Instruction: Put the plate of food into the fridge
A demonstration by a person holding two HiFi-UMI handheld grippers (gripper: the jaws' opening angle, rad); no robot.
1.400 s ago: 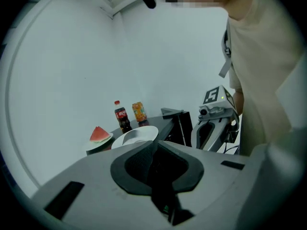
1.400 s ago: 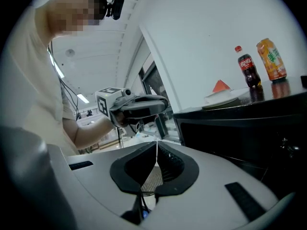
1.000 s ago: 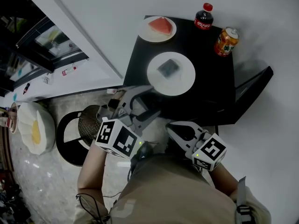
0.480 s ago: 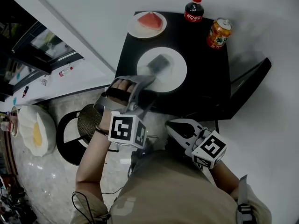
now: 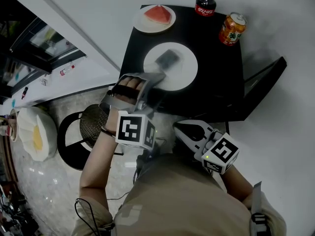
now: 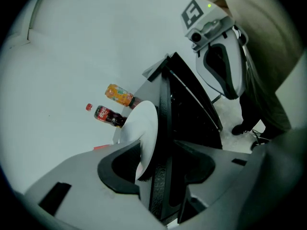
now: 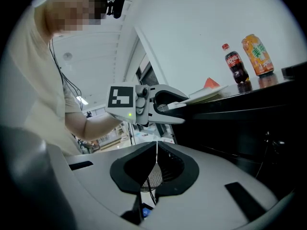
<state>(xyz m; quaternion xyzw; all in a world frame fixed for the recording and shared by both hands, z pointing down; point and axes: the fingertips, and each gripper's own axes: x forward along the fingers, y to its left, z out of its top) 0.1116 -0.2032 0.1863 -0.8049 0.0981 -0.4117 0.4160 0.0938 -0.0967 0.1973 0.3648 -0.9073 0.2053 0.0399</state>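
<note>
Left gripper (image 6: 160, 176) jaws spread, have just been closing; plate (image 6: 146, 123) rim and desk (image 6: 184, 104) edge between them, unpinched. Catch rim only, squeeze firm, lift level. Right gripper (image 7: 156, 162) jaws pressed together, empty.

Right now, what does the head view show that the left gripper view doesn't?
Only the head view shows the dark food on the near plate and the round stool on the floor. Only the left gripper view shows that plate's rim between the jaws of the left hand-held gripper, which have just been closing. Both show the black table, the cola bottle, the orange can and the right hand-held gripper.
</note>
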